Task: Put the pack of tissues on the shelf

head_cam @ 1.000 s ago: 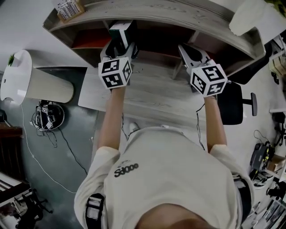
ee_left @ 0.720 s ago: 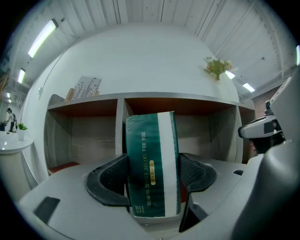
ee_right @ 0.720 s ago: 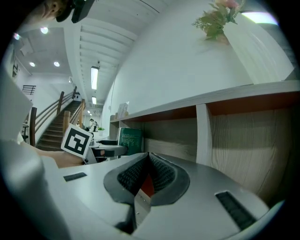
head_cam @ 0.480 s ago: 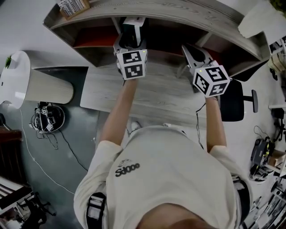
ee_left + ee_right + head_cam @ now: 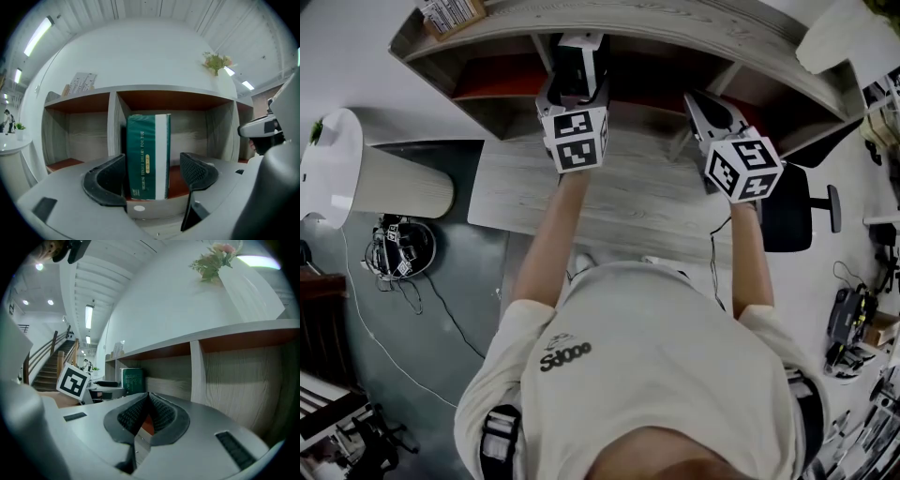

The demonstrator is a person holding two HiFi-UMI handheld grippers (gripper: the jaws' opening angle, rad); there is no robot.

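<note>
The pack of tissues (image 5: 147, 157), green with a white stripe, stands upright on the red-brown floor of the shelf (image 5: 164, 89), just right of a divider (image 5: 112, 126). My left gripper (image 5: 152, 164) straddles it with its jaws opening. The left pad (image 5: 110, 176) is close beside the pack, and a gap shows at the right pad (image 5: 197, 168). In the head view the left gripper (image 5: 577, 80) reaches into the shelf (image 5: 675, 28) around the pack (image 5: 579, 58). My right gripper (image 5: 698, 101) hovers over the desk at the shelf's mouth, shut and empty (image 5: 148, 397).
A wooden desk (image 5: 628, 202) lies under both arms. On the shelf's top stand a box with printed labels (image 5: 450, 14) and flowers (image 5: 215, 61). A white round table (image 5: 333, 159) is at the left and a black chair (image 5: 797, 216) at the right.
My left gripper has carried the pack forward and to the right, into the shelf compartment, and has held still for the last half second. The right gripper has barely moved.
</note>
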